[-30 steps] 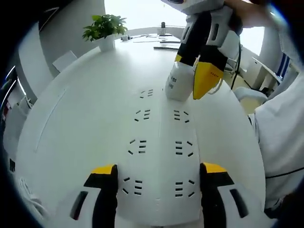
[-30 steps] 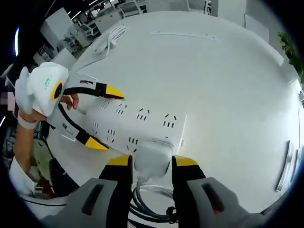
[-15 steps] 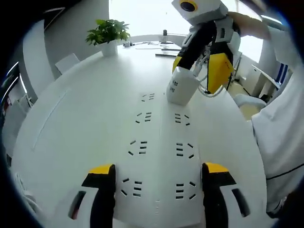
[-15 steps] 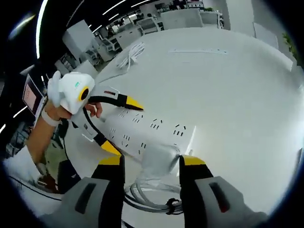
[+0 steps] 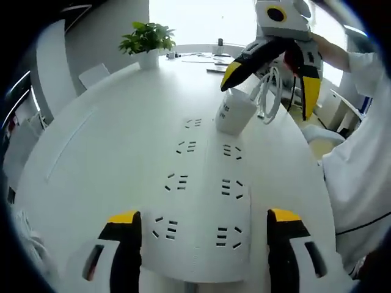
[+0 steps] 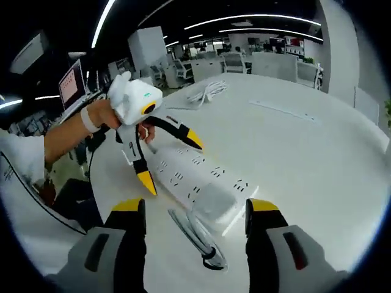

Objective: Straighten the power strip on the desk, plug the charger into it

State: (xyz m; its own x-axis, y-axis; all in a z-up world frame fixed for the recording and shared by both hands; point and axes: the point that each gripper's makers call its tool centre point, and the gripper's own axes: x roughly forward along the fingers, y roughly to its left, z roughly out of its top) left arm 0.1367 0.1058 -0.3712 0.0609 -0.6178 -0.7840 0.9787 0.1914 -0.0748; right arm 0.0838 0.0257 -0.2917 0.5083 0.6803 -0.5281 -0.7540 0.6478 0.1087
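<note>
The white power strip (image 5: 204,195) lies flat on the white round table (image 5: 104,140), running away from me between the jaws of my left gripper (image 5: 204,220). Those jaws stand open on either side of its near end. A white charger (image 5: 235,113) stands plugged into the strip's far end, its cable (image 5: 269,91) looping up beside it. My right gripper (image 5: 269,91) hovers open above the charger. In the right gripper view, the charger (image 6: 214,198) sits on the strip (image 6: 180,171) ahead of my open right gripper (image 6: 194,207). The left gripper (image 6: 171,160) straddles the other end.
A potted plant (image 5: 146,39) and some papers (image 5: 211,58) stand at the table's far edge. A coiled white cable (image 6: 208,91) lies farther along the table. The charger's cable (image 6: 195,235) trails off near the table's edge. A person's white sleeve (image 5: 360,159) is at the right.
My right gripper has let go of the charger, opened wide and lifted back from it. The left gripper's jaws have spread slightly apart from the strip's sides.
</note>
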